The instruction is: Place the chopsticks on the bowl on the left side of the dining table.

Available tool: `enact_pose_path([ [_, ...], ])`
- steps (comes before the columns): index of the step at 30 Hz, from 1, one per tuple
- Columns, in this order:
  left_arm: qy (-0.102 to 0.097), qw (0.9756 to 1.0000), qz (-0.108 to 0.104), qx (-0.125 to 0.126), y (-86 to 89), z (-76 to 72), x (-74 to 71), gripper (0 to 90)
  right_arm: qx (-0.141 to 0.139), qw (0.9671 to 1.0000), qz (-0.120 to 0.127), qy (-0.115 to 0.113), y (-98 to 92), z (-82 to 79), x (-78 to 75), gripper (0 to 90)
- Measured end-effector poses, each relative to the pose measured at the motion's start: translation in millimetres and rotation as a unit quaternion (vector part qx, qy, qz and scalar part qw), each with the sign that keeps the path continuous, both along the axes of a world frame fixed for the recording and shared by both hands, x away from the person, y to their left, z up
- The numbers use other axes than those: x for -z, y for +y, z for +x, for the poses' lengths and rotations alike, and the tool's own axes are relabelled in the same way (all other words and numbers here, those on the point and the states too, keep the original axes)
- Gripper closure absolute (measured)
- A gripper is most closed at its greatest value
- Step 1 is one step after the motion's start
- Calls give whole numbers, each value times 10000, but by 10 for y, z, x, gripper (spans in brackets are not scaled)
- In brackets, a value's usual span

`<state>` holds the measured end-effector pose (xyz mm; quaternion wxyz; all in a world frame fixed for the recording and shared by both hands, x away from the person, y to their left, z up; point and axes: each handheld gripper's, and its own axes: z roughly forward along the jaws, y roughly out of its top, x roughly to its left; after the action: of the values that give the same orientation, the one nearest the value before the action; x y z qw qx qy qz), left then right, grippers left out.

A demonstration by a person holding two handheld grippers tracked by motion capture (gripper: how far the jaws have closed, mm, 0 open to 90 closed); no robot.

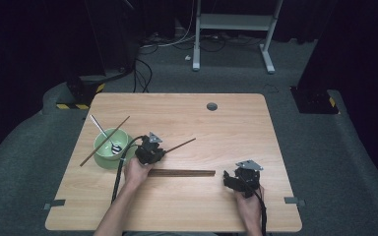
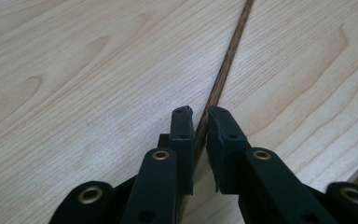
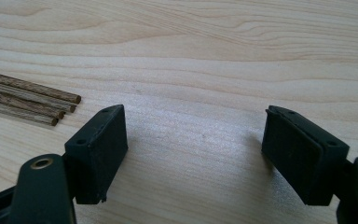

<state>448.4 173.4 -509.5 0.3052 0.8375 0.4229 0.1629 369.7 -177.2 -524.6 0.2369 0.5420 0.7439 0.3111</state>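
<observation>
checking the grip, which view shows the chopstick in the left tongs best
The left gripper view: the chopstick runs between the nearly shut left tongs, pads against it. The high view shows it small, jutting from the left tongs. The right gripper view shows other chopsticks.

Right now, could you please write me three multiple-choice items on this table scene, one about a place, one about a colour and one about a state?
1. Where does the bundle of chopsticks lie?
A. in the bowl
B. on the table between the two grippers
C. on the floor

2. What colour is the bowl?
A. green
B. red
C. black

3. How do the jaws of the right gripper stand?
A. shut on a spoon
B. shut on a chopstick
C. wide apart with nothing between them

Key:
1 B, the high view shows the bundle flat on the table with the left gripper at one end and the right gripper at the other.
2 A, its rim and wall are pale green.
3 C, the right gripper view shows bare wood between its pads.
</observation>
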Motion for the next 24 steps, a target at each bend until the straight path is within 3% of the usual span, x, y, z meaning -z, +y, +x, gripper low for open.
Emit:
enact_pose_path([
  [24,-66,9999,82,80,120,-33,0,840,-6,10000,0,-1,0,0,0,216],
])
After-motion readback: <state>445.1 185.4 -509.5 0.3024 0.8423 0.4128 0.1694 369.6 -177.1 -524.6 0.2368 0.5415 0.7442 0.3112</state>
